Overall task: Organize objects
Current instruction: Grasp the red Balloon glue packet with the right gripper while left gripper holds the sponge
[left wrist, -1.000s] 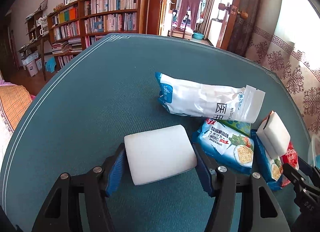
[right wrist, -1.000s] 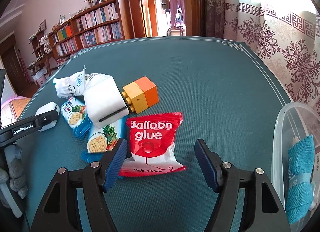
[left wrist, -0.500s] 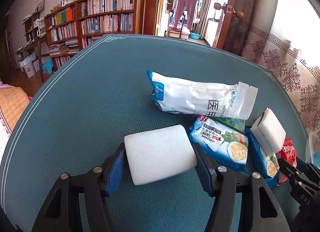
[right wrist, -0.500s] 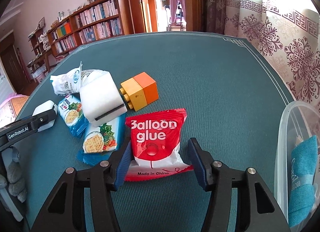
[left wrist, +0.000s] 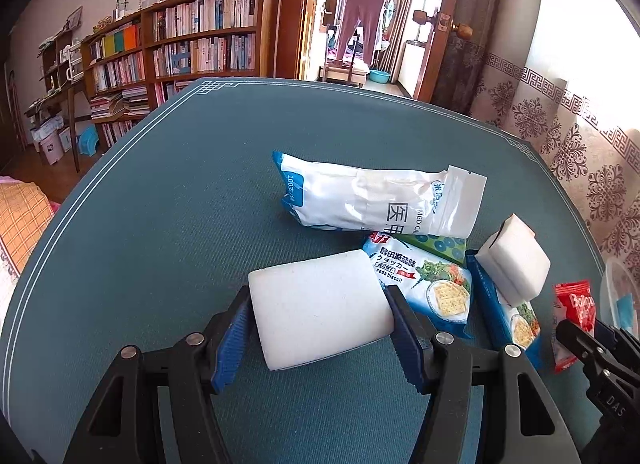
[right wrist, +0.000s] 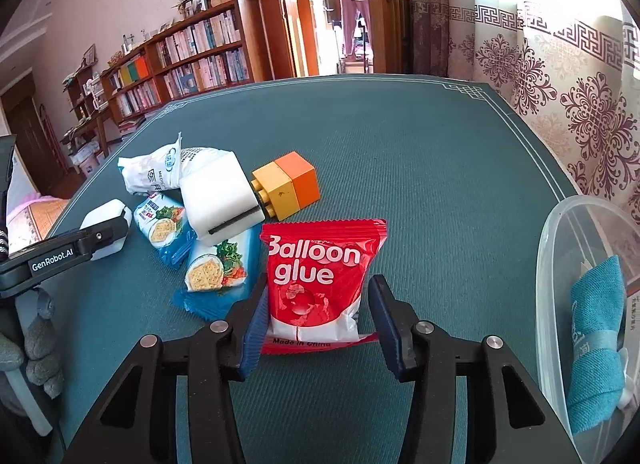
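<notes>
The red packet of balloon glue (right wrist: pixel 320 276) lies flat on the green table (right wrist: pixel 420 168), near the right edge, with the right gripper (right wrist: pixel 318 324) straddling its near end; the fingers sit close on either side, the left one touching and the right one apparently just clear, so I judge the grip not yet made. The left gripper (left wrist: pixel 320 328) is clamped on a white sponge (left wrist: pixel 318 310), held at the near left of the pile. The clear plastic tub (right wrist: pixel 560 264) at the far right holds only a folded blue cloth (right wrist: pixel 596 344) as far as can be seen, so the sorting looks barely begun. Left on the table are a second white sponge (right wrist: pixel 220 196) lying on the cracker packets (right wrist: pixel 212 268), a white medical bag (left wrist: pixel 372 200) behind them, and a yellow-and-orange toy block (right wrist: pixel 288 190).
</notes>
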`<action>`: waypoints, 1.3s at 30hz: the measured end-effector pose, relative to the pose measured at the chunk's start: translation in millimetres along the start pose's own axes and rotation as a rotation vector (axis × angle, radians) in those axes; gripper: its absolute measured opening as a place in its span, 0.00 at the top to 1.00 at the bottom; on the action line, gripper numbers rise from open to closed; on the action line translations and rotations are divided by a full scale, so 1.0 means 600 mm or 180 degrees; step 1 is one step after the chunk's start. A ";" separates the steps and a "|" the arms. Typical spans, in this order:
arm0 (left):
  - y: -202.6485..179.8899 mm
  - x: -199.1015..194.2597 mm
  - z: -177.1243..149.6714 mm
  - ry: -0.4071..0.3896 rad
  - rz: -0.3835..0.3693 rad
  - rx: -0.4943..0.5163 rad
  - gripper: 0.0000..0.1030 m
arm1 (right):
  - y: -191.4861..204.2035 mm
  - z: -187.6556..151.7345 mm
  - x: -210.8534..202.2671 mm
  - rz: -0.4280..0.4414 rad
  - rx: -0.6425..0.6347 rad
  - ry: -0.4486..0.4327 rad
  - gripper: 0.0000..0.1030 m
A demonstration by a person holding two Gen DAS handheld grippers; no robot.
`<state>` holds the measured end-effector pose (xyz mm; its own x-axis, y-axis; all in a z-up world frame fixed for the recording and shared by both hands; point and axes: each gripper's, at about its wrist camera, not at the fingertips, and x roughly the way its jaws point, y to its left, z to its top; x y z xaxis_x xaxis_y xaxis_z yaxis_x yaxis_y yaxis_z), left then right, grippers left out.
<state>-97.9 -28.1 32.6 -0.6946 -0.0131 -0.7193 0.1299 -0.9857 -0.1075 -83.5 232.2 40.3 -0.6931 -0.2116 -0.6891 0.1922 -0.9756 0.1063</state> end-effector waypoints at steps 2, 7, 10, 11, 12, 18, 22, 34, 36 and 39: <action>-0.004 -0.004 -0.001 -0.0013 -0.0021 0.0019 0.35 | -0.001 -0.001 -0.009 0.0003 0.0018 -0.0028 0.52; -0.015 -0.012 -0.003 -0.0034 -0.0065 0.0064 0.35 | -0.006 -0.005 -0.033 0.0003 0.0049 -0.0094 0.52; -0.020 -0.017 -0.004 -0.0041 -0.0089 0.0091 0.35 | -0.011 -0.006 -0.047 -0.0010 0.0065 -0.0139 0.52; -0.023 -0.017 -0.003 -0.0042 -0.0093 0.0100 0.35 | -0.017 -0.004 -0.051 -0.0015 0.0069 -0.0155 0.52; -0.025 -0.018 -0.004 -0.0042 -0.0099 0.0110 0.35 | -0.022 -0.004 -0.055 -0.0028 0.0072 -0.0174 0.52; -0.039 -0.024 -0.005 -0.0051 -0.0131 0.0182 0.35 | -0.057 -0.002 -0.085 -0.0172 0.0162 -0.0283 0.52; -0.053 -0.031 -0.006 -0.0068 -0.0165 0.0235 0.35 | -0.094 0.000 -0.103 -0.0342 0.0271 -0.0354 0.52; -0.098 -0.042 -0.012 -0.0072 -0.0283 0.0399 0.35 | -0.207 0.032 -0.138 -0.0832 0.0596 -0.0593 0.52; -0.106 -0.045 -0.012 -0.0075 -0.0305 0.0423 0.35 | -0.224 0.036 -0.138 -0.0898 0.0641 -0.0608 0.52; -0.118 -0.047 -0.012 -0.0075 -0.0336 0.0462 0.35 | -0.249 0.043 -0.134 -0.0988 0.0713 -0.0601 0.52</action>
<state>-82.2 43.1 55.5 -0.7155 0.0895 -0.6929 -0.0470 -0.9957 -0.0801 -74.3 393.4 98.2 -0.8132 0.1075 -0.5719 -0.1871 -0.9789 0.0819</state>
